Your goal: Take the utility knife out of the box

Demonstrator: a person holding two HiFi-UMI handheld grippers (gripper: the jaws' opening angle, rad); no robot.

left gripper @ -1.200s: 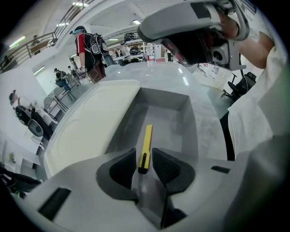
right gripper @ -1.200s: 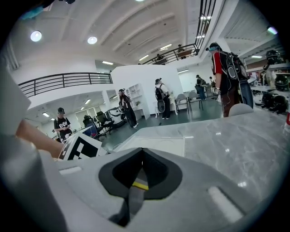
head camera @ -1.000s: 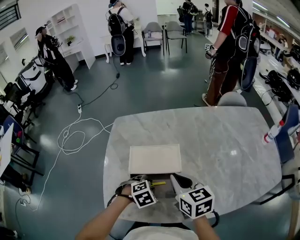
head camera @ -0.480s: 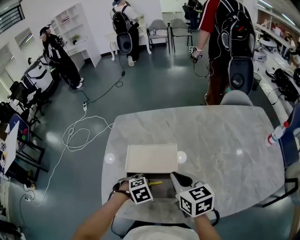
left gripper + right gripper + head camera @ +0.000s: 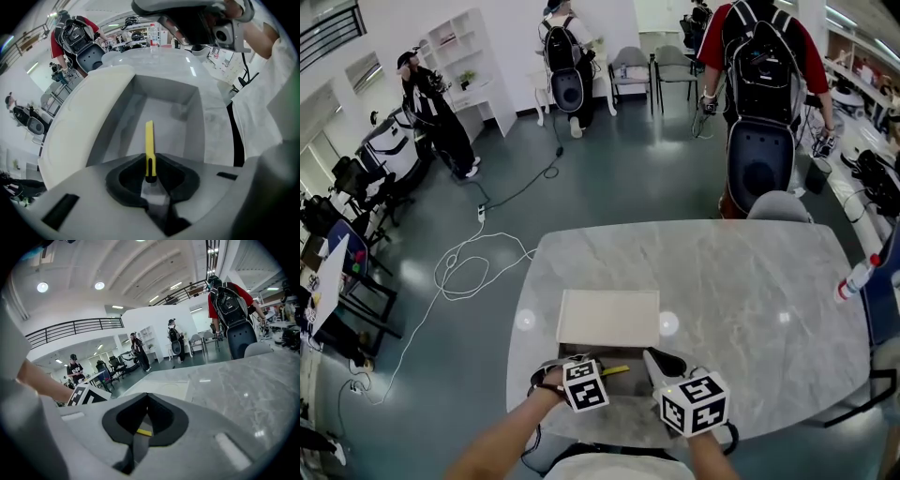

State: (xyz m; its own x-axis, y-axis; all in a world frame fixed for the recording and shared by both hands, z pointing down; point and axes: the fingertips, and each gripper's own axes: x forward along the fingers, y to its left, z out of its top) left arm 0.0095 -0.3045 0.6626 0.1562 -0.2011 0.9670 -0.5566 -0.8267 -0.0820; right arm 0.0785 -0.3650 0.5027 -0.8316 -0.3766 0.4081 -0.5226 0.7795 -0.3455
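The yellow utility knife [image 5: 149,140] lies along the floor of the open grey box [image 5: 164,91], with its black near end between my left jaws. My left gripper [image 5: 150,157] points steeply down into the box and its jaws are closing, the pads pinching that end of the knife. In the head view the knife [image 5: 614,369] shows beside the left gripper [image 5: 583,364] at the table's near edge. My right gripper [image 5: 656,358] rests just right of the box, jaws together and holding nothing. From the right gripper [image 5: 147,397] view a sliver of the knife [image 5: 144,432] shows.
The box's pale lid [image 5: 609,317] lies flat behind the box on the marble table [image 5: 741,281]. A bottle [image 5: 855,279] stands at the table's right edge. A chair [image 5: 778,206] and a person with a backpack [image 5: 759,84] are beyond the far side. Cables [image 5: 469,267] lie on the floor to the left.
Both grippers stay where they were at the box. The person in red with the backpack has turned away behind the table. The head view has shifted slightly.
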